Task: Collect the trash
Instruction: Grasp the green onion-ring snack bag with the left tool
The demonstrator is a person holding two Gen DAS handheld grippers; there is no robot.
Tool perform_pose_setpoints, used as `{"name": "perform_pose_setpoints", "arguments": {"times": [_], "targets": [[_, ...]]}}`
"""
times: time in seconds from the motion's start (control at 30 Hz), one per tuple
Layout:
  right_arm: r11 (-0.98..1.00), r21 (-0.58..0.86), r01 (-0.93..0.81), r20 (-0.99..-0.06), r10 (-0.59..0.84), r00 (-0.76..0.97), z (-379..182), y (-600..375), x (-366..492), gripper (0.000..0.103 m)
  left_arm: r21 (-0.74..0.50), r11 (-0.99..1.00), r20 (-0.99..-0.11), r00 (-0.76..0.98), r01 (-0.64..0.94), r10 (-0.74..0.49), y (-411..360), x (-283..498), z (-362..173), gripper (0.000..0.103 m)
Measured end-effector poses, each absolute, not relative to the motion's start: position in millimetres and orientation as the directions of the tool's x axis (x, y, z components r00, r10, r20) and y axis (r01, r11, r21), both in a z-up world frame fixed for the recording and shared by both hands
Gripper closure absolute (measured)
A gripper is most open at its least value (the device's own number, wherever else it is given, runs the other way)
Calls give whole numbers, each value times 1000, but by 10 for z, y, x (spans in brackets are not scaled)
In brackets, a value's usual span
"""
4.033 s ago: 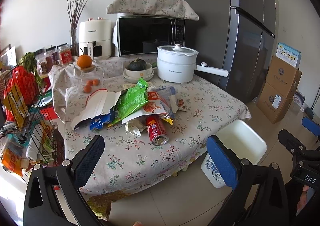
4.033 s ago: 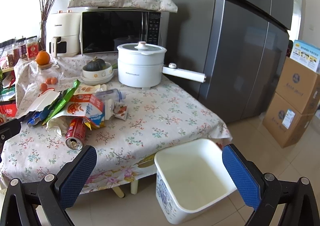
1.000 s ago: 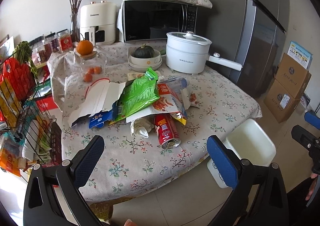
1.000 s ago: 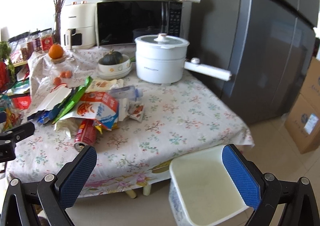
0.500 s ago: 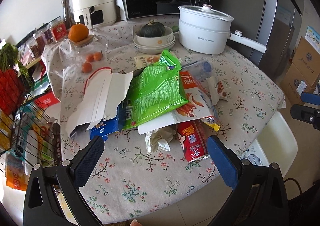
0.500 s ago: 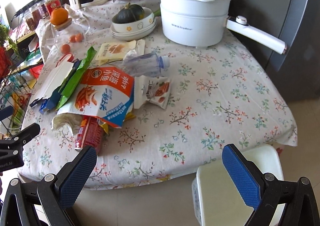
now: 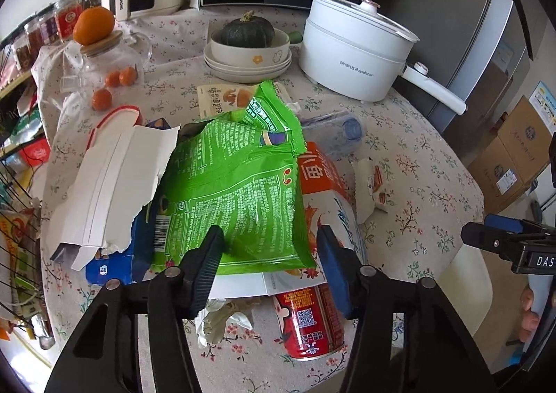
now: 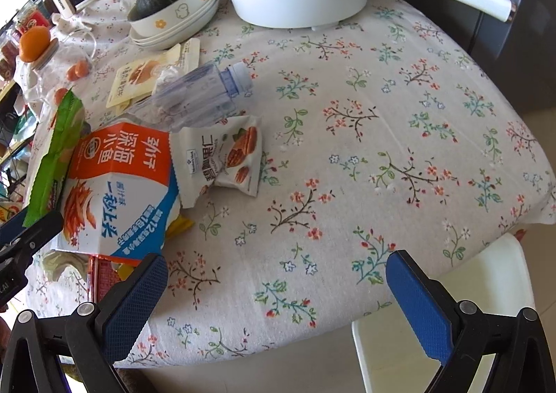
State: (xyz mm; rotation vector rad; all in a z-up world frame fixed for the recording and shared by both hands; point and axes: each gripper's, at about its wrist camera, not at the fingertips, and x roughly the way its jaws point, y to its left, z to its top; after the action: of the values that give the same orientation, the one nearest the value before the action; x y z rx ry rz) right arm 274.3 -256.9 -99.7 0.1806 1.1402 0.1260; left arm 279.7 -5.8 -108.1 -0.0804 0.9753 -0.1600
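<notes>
My left fingers [image 7: 267, 250] have just been closing astride the green bag's [image 7: 229, 184] near edge, not visibly pinching. My right fingers [image 8: 274, 283] gape empty over worktop [image 8: 382, 121] right of the bag; bin [image 8: 451, 316] below.

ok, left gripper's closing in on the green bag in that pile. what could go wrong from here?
1. The left gripper has just been closing around the green bag, which overlaps the orange-and-white bag and torn white box; lifting may drag those along.
2. The red can lies on its side near the table edge and could roll off if nudged.
3. The white bin sits partly under the tablecloth, so a drop may miss.
</notes>
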Motion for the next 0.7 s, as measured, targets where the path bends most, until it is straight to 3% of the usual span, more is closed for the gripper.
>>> {"name": "perform_pose_setpoints", "arguments": {"times": [0.07,0.17,0.5,0.7], "targets": [[978,207,2,-889,187,418,-986,-2575,2774,0,-164,980,-812,550,108,-197,-56,2823,-1057,72],[979,206,6,-886,183,426,-966,-2547,2799,0,-157,981,-790,582,114,-194,-46,2799,-945,86],[967,252,-29,-882,241,405,-970,-2300,2788,0,-214,972,-701,677,99,-224,387,2416,-502,91],[973,230,-7,-887,213,409,-1005,-2205,2901,4,-321,942,-647,704,96,-292,755,2037,-321,95]]}}
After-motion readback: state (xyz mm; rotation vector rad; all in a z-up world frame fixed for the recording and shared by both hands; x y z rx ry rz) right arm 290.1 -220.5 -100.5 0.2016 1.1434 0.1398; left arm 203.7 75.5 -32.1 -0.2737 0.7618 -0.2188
